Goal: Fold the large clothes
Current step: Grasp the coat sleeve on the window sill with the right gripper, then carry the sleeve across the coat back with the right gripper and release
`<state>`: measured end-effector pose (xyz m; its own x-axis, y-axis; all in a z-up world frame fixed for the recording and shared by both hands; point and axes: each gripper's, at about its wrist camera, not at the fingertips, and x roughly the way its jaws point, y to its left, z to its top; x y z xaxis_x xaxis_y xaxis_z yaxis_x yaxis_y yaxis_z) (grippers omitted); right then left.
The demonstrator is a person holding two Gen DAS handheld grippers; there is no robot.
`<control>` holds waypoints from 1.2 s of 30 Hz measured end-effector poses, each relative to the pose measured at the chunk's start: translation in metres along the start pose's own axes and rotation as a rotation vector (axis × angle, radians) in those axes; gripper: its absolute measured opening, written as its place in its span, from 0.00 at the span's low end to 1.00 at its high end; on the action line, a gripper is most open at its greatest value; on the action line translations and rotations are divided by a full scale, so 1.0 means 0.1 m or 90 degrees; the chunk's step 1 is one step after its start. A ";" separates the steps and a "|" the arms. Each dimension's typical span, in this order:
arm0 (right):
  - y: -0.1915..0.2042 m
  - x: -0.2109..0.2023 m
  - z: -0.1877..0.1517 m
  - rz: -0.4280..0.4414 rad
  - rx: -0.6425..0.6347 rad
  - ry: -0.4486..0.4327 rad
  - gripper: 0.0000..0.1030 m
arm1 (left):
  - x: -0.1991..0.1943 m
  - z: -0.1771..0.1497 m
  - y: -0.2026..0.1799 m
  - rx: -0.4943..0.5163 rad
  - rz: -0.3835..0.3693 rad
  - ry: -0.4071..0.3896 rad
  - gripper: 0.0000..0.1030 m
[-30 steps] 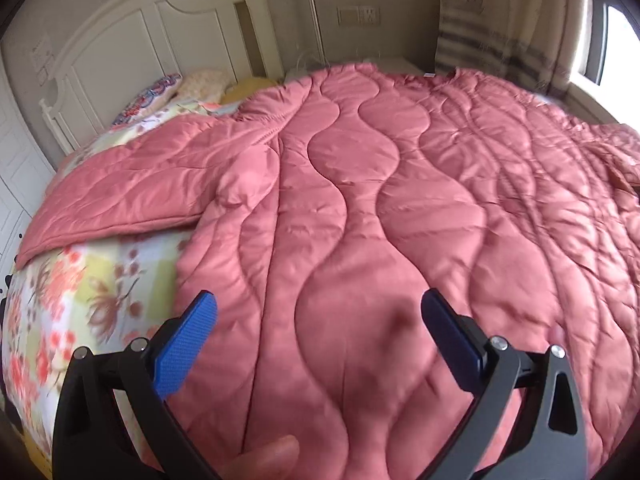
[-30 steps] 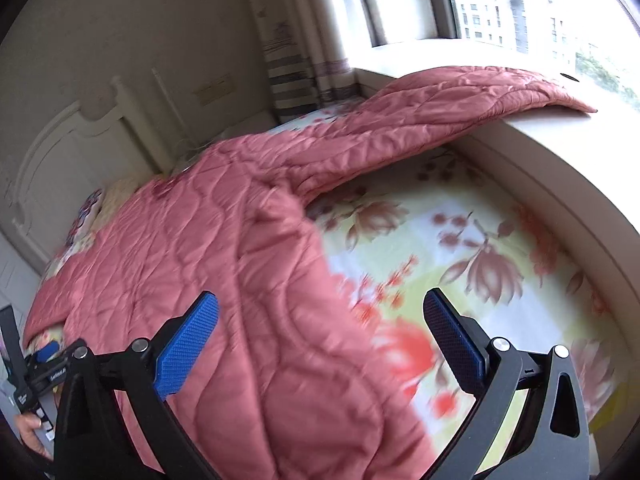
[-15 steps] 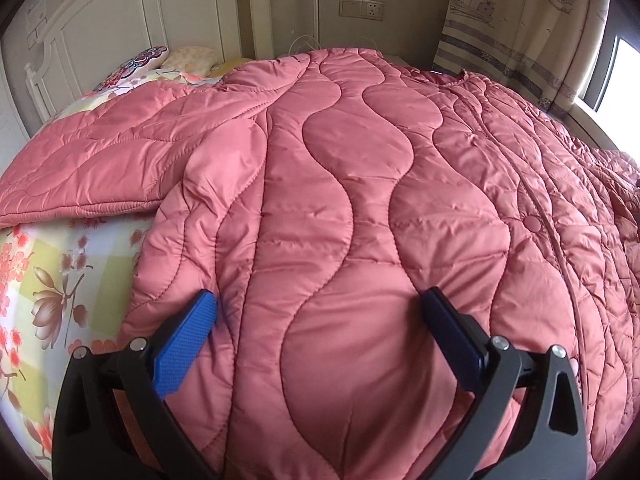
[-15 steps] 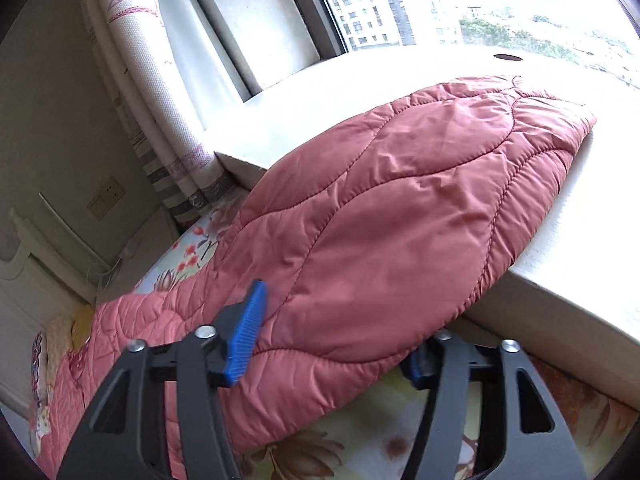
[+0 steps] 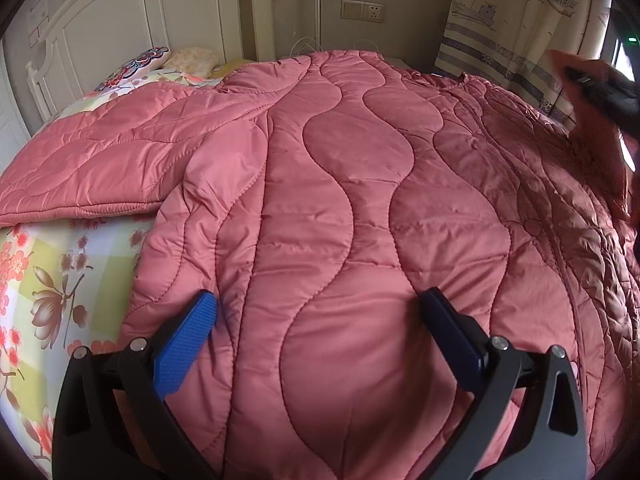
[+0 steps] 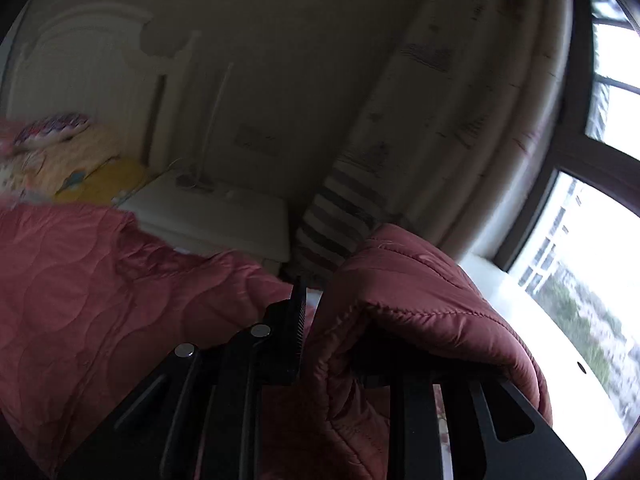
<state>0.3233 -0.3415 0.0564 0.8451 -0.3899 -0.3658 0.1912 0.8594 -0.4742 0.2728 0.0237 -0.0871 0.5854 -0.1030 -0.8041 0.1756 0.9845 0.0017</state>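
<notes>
Left wrist view: the pink-red quilted padded coat [image 5: 340, 200] lies spread over most of the bed with the floral yellow-and-white sheet [image 5: 44, 280], wavy stitch lines running toward the white panelled headboard [image 5: 116, 28]. One sleeve reaches out toward the bed's left edge, flat on the sheet. The left gripper [image 5: 318, 320] with blue-padded black fingers [image 5: 184, 344] hangs just above the near hem, jaws spread wide with nothing between them (whether the tips touch the fabric is unclear). Patterned pillows [image 5: 140, 64] sit at the head end. A wall socket plate [image 5: 362, 10] and a cream curtain with grey stripes and boat prints [image 5: 516, 20] are behind. At the right edge of the frame a bit of coat fabric is raised with a dark tool part (blurred).

Right wrist view: motion-blurred and tilted. The right gripper [image 6: 320, 320] is clamped on a fold of the coat [image 6: 420, 304], lifted off the bed; the fabric drapes over the right finger and hides it, the left finger [image 6: 292, 332] presses against the fold. The rest of the coat lies low at the left of the frame. A white bedside table [image 6: 224, 216], the striped curtain [image 6: 348, 208] and a bright window [image 6: 592, 232] are behind.
</notes>
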 end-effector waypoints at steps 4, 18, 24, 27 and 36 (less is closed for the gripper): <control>0.85 0.09 -0.31 0.113 -0.152 0.107 0.29 | 0.00 0.00 0.00 0.000 -0.001 0.000 0.98; -0.28 -0.34 -0.63 0.206 0.174 0.106 0.81 | 0.00 0.00 -0.01 0.003 0.004 -0.001 0.98; -0.84 -0.01 -0.48 0.229 0.431 0.075 0.27 | 0.00 0.00 -0.01 0.004 0.005 -0.001 0.98; -0.46 -0.13 -0.07 0.221 0.312 -0.004 0.27 | 0.00 -0.01 -0.01 0.003 0.005 -0.002 0.98; 1.14 -0.47 0.29 0.361 -0.046 0.012 0.40 | 0.01 -0.01 0.00 0.002 0.002 -0.002 0.98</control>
<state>0.3199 -0.2160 0.0424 0.7962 0.1187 -0.5932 -0.3246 0.9113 -0.2534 0.2722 0.0242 -0.0885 0.5891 -0.1004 -0.8018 0.1766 0.9843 0.0065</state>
